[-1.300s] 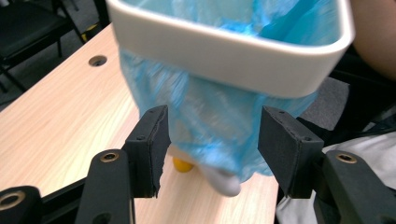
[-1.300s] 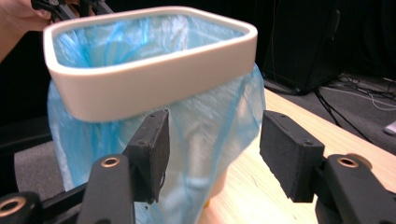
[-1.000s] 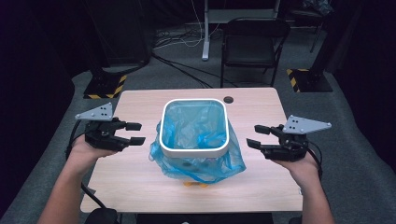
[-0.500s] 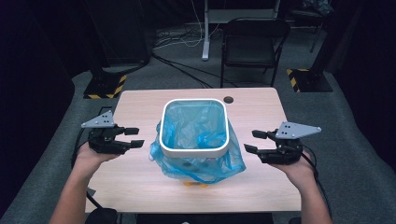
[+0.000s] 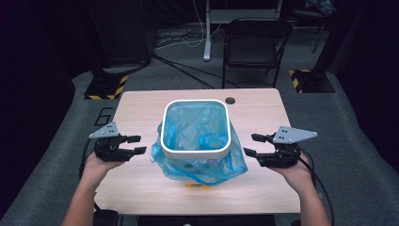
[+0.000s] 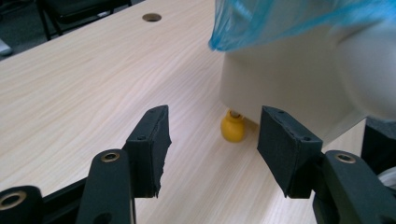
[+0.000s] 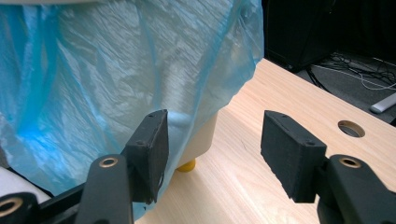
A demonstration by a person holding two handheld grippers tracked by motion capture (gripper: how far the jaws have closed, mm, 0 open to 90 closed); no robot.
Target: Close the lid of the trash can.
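Flanking the bin (image 5: 195,129) at mid-table, I have the left gripper (image 5: 134,144) spread, empty – then the blue bag (image 5: 200,165) draped over the rim – then the right gripper (image 5: 249,144), spread too. Risk: a jaw snagging loose film could tip the bin.

Both claws, left (image 5: 135,144) and right (image 5: 251,144), have sunk lower beside the bin (image 5: 195,149).

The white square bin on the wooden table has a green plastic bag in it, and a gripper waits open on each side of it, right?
Not quite: the thin plastic bag lining the white square bin is blue, not green, as the high view shows. The rest holds: the bin stands on the light wooden table, with the left gripper and right gripper open on either side.
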